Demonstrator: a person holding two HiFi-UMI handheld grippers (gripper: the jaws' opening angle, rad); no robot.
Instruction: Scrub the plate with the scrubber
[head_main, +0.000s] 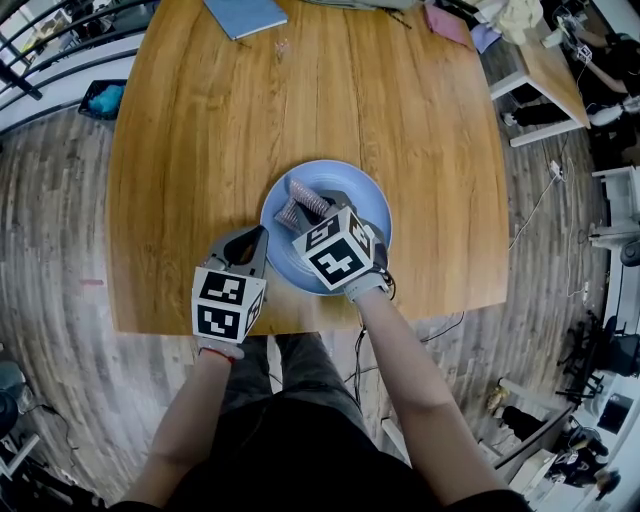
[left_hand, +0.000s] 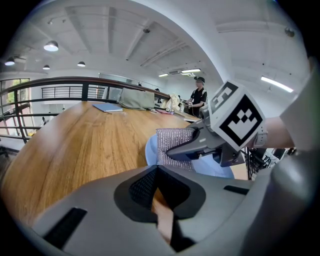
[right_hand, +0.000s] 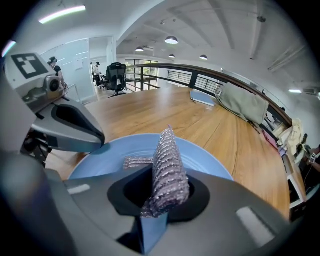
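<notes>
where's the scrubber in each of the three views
Head view: scrubber at centre, over the blue plate.
Left gripper view: scrubber just right of centre, in front of the plate.
Right gripper view: scrubber at bottom centre, clamped between the jaws.
Shared landmark: the blue plate.

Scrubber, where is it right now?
The scrubber is mid-frame in the head view, clamped in the right gripper over the blue plate, near the front edge of the wooden table.

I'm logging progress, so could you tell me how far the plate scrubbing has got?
Done: the right gripper clamps the scrubber. In hand: scrubber held over the blue plate, shut left gripper at its rim. Left: the scrubbing; how much is done, I cannot tell.
</notes>
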